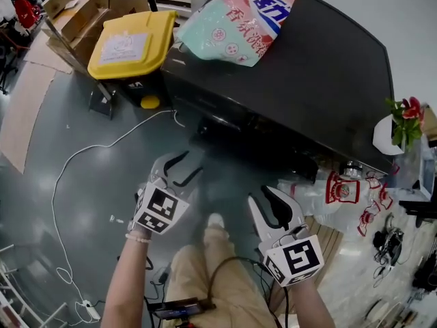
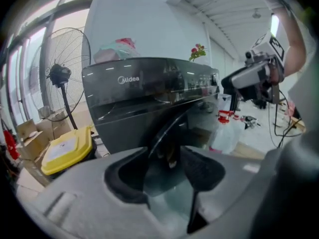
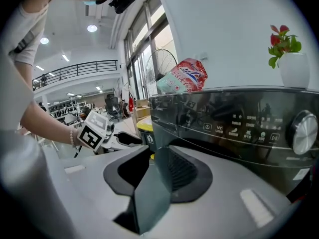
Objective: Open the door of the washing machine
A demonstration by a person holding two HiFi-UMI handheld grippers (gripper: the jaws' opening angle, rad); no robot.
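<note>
The dark grey washing machine stands ahead of me, its control panel facing the right gripper view. In the left gripper view its round door shows edge-on, swung out from the front, straight ahead of the jaws. My left gripper hovers low before the machine's front, jaws spread wide, and nothing is pressed between the pads. My right gripper is beside it to the right, jaws partly apart and empty, pointing at the machine.
A detergent bag lies on the machine's top. A yellow-lidded bin and cardboard boxes stand to the left, with a standing fan. A white cable runs over the floor. Bottles and a potted plant are at right.
</note>
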